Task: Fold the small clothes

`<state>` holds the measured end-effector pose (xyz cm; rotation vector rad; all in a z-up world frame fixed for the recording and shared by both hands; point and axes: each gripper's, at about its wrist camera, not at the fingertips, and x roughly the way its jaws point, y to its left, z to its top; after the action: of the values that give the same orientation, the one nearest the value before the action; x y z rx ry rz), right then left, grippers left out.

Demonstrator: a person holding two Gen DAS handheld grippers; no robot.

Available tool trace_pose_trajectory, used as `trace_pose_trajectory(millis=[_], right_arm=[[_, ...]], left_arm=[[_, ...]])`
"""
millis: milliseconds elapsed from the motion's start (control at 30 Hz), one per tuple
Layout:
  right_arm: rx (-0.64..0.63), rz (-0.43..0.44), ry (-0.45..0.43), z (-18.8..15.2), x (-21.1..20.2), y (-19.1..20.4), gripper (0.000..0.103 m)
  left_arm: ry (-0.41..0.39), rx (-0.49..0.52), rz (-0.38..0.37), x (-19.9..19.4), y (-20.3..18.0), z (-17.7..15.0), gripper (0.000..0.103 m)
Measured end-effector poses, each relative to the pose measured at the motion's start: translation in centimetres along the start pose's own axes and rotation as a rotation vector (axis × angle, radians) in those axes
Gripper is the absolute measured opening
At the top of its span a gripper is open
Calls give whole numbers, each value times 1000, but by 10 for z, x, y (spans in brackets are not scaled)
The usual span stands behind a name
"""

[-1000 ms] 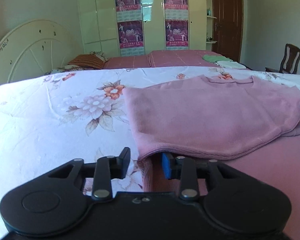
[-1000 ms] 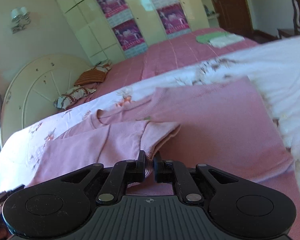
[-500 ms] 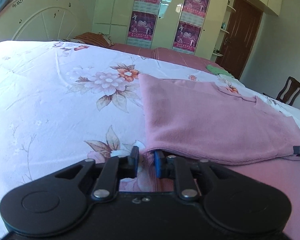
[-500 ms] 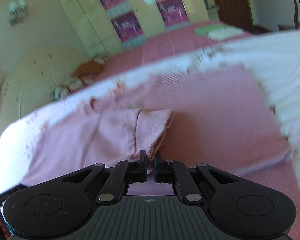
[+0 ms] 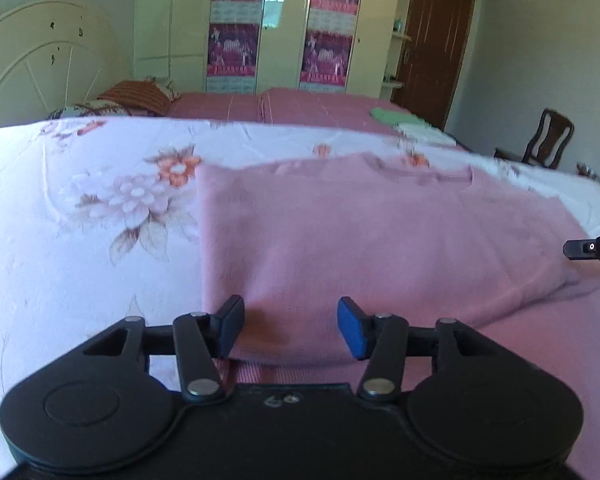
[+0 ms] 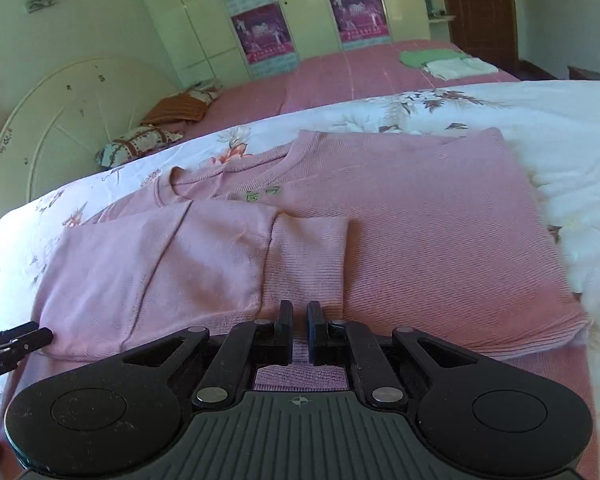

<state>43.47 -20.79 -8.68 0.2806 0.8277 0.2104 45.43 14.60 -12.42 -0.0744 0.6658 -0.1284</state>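
A pink knit sweater (image 5: 380,240) lies flat on the floral bed sheet, its left side folded over onto the body. My left gripper (image 5: 290,320) is at the near folded edge, jaws opening and wide apart; cloth lies between them but the pads do not press it. In the right wrist view the sleeve (image 6: 160,272) lies across the sweater (image 6: 440,240), and my right gripper (image 6: 299,312) is shut on the near edge of the ribbed cuff (image 6: 306,256), low on the cloth. Each gripper's tip shows in the other view: right gripper (image 5: 592,249), left gripper (image 6: 16,340).
The white floral sheet (image 5: 60,260) spreads left and right of the sweater. Folded green and white clothes (image 6: 440,60) rest on the pink bed behind. Pillows (image 6: 140,144) lie by the round headboard. A wooden chair (image 5: 548,144) stands at the far right.
The left jaws have spread apart and released the folded edge, which now rests flat. The right gripper has brought the raised cuff down onto the sweater's body.
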Motion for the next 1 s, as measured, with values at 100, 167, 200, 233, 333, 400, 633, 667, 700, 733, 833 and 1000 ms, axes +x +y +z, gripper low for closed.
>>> trace_pose_trajectory(millis=[100, 167, 200, 233, 333, 400, 633, 667, 700, 733, 833, 1000], right_arm=[[-14, 52, -109, 17, -5, 8, 6], [-29, 67, -92, 33, 18, 25, 6], [-43, 80, -82, 39, 32, 34, 6], [-64, 85, -74, 43, 45, 43, 6], [-115, 95, -38, 44, 76, 55, 6], [-104, -20, -37, 43, 87, 41, 6], [-101, 59, -98, 37, 45, 43, 6], [-109, 84, -81, 30, 47, 55, 6], [-130, 91, -63, 23, 51, 65, 6], [-157, 89, -41, 15, 54, 73, 6], [-184, 62, 0, -7, 55, 66, 6], [-136, -27, -101, -11, 6, 28, 27]], left_arm=[[-24, 17, -7, 25, -6, 29, 58], [-17, 22, -5, 52, -9, 45, 58], [-8, 16, 0, 66, -8, 51, 58], [4, 10, -1, 79, -6, 55, 58], [35, 1, 62, 106, 15, 60, 56], [31, -23, 11, 106, 34, 60, 52], [-56, 82, -88, 51, -48, 46, 62], [-58, 109, -89, 51, -66, 39, 62], [-39, 115, -94, 54, -76, 32, 62], [-4, 115, -98, 60, -81, 26, 62], [25, 97, -81, 60, -62, 8, 62], [3, 103, 18, 26, -24, 1, 62]])
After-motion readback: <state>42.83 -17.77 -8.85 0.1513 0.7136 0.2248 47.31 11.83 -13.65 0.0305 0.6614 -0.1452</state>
